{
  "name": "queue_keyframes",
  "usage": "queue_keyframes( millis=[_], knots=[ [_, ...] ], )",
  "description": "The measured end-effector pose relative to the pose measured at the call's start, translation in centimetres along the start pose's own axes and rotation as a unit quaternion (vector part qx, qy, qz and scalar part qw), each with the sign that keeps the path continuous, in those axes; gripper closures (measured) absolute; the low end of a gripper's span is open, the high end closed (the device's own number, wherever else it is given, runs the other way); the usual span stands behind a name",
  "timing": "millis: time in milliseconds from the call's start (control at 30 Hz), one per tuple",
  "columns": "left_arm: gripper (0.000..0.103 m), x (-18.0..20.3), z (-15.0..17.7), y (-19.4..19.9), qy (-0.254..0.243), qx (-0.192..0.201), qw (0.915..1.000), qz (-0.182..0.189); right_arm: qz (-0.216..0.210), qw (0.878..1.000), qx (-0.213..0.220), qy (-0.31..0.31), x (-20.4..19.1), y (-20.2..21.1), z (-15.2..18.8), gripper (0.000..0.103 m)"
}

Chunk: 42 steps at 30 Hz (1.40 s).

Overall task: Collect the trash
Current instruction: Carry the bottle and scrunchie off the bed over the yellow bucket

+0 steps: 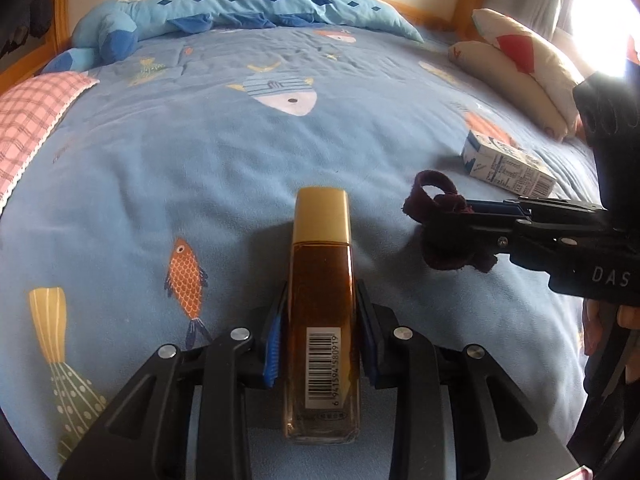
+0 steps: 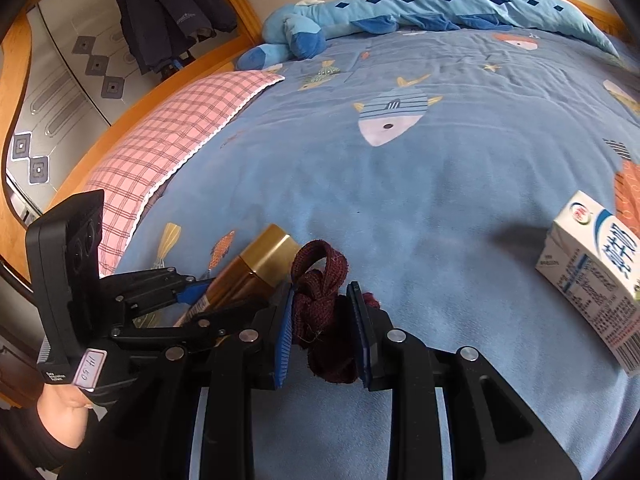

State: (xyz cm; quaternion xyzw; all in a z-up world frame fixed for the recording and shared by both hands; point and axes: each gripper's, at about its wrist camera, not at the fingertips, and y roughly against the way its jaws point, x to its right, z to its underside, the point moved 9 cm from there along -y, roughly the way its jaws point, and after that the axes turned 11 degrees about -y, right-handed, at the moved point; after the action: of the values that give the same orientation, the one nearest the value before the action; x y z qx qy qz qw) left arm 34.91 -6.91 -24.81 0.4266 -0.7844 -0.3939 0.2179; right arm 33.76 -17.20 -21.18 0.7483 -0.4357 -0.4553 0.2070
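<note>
My left gripper [image 1: 320, 320] is shut on an amber glass bottle [image 1: 322, 280] with a gold cap and a barcode label, held above the blue bedspread. The bottle also shows in the right wrist view [image 2: 256, 268]. My right gripper [image 2: 322, 320] is shut on a dark red knitted cloth [image 2: 320, 300]; in the left wrist view the right gripper [image 1: 460, 220] and its cloth [image 1: 440, 200] are just right of the bottle. A white milk carton [image 1: 508, 166] lies on its side on the bed at the right, also in the right wrist view [image 2: 596, 280].
The bed [image 1: 200, 160] has a blue fish-print blanket. A pink checked pillow [image 1: 28, 120] lies at the left, a blue plush toy [image 1: 240, 12] along the headboard, cream cushions [image 1: 528, 72] at the right. A dark jacket [image 2: 168, 12] hangs beyond the bed frame.
</note>
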Motion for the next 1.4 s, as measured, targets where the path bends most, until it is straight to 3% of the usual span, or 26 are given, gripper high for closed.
queue_keyframes(
  millis=[300, 500, 633, 967, 1233, 1400],
  knots=[
    [0.071, 5.1, -2.8, 4.7, -0.046, 0.042, 0.9978, 0.022, 0.013, 0.999, 0.034, 0.001, 0.6, 5.0, 1.0, 0.077],
    [0.071, 12.1, -4.5, 7.8, -0.098, 0.070, 0.9909, 0.061, 0.032, 0.995, 0.095, -0.015, 2.4, 12.9, 3.0, 0.077],
    [0.071, 18.3, -4.7, 8.8, -0.134, 0.077, 0.9826, 0.102, 0.069, 0.986, 0.144, -0.047, 5.1, 19.9, 5.7, 0.077],
    [0.071, 35.3, -1.5, 10.1, -0.228, 0.064, 0.9460, 0.222, 0.172, 0.952, 0.218, -0.131, 11.6, 34.4, 17.6, 0.077],
    [0.071, 46.6, 3.6, 11.1, -0.297, 0.033, 0.9075, 0.296, 0.246, 0.919, 0.217, -0.218, 15.8, 39.8, 29.4, 0.077],
    [0.071, 51.5, 7.3, 11.1, -0.328, 0.005, 0.8875, 0.324, 0.285, 0.896, 0.206, -0.271, 17.9, 41.2, 36.5, 0.077]
  ],
)
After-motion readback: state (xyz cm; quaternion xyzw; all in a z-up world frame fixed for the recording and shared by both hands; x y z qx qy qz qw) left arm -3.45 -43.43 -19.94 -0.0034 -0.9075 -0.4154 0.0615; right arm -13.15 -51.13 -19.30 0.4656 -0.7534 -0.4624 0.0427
